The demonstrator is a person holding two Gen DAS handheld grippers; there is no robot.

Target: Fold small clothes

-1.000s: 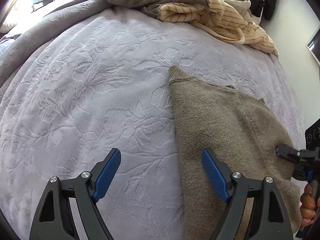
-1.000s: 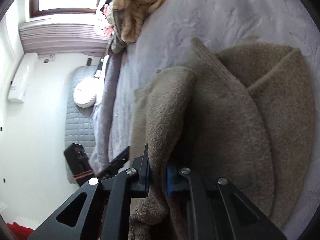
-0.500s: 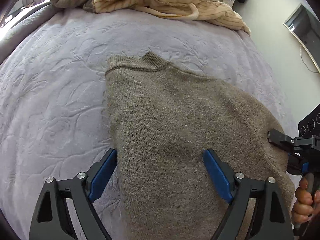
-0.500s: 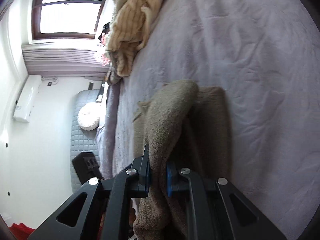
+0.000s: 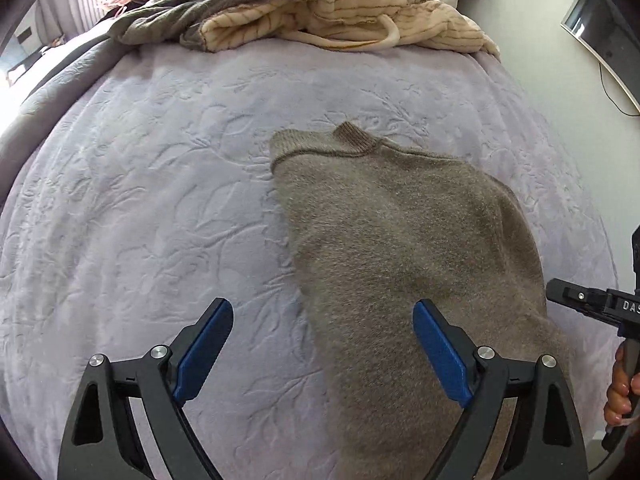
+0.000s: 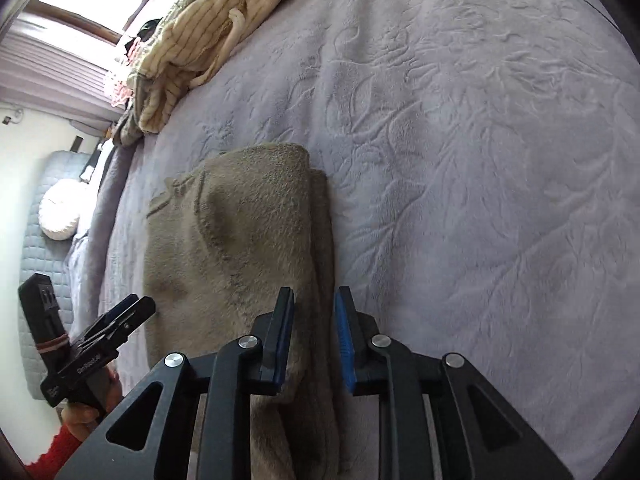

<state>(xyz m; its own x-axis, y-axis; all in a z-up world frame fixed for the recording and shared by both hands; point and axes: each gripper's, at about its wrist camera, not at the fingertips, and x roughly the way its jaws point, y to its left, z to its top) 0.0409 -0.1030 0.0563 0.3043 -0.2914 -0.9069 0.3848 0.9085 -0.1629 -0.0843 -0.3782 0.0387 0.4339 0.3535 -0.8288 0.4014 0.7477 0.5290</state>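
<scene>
right tongs [image 6: 314, 338]: jaws opening, the blue pads parting off the folded edge of the fuzzy grey-brown knit sweater [image 6: 240, 240], which lies between them; the grip looks let go

left tongs [image 5: 322, 354]: spread wide and empty, hovering over the sweater's near edge, one pad above the knit, the other above the bed

sweater: flat on the pale lilac embossed bedspread [image 5: 160, 200], folded lengthwise, ribbed collar at the far end

progress: by my reading one side fold is laid; a crosswise fold is left

pile: cream striped and olive clothes [image 5: 320, 12] heaped at the bed's far edge, apparently unfolded
</scene>
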